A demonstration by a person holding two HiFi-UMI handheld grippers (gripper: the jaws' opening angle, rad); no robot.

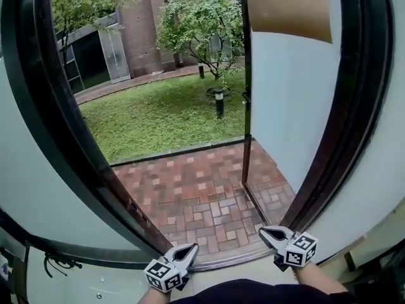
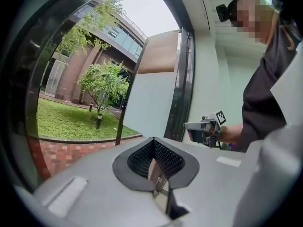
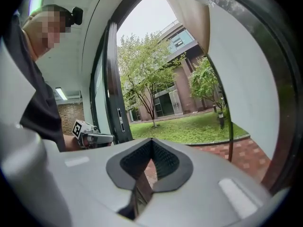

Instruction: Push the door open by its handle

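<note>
Black-and-white square markers on both gripper cubes. Door (image 1: 285, 106) stands swung outward at right of the doorway, over the brick paving (image 1: 190, 189); pale smooth panel, brown sheet (image 1: 288, 8) across its top, thin dark edge. Wide dark frame (image 1: 57, 125) curves on the left. Beyond: lawn (image 1: 158, 116), tree (image 1: 202, 18), short lamp post (image 1: 219, 103). Left gripper (image 1: 192, 248) and right gripper (image 1: 264, 231) low at the threshold, well apart, jaws together, holding nothing. Handle not made out.

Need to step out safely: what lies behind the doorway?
You see brick paving, then a lawn with a tree and a lamp, and a building beyond. The frosted door covers everything to the right.
</note>
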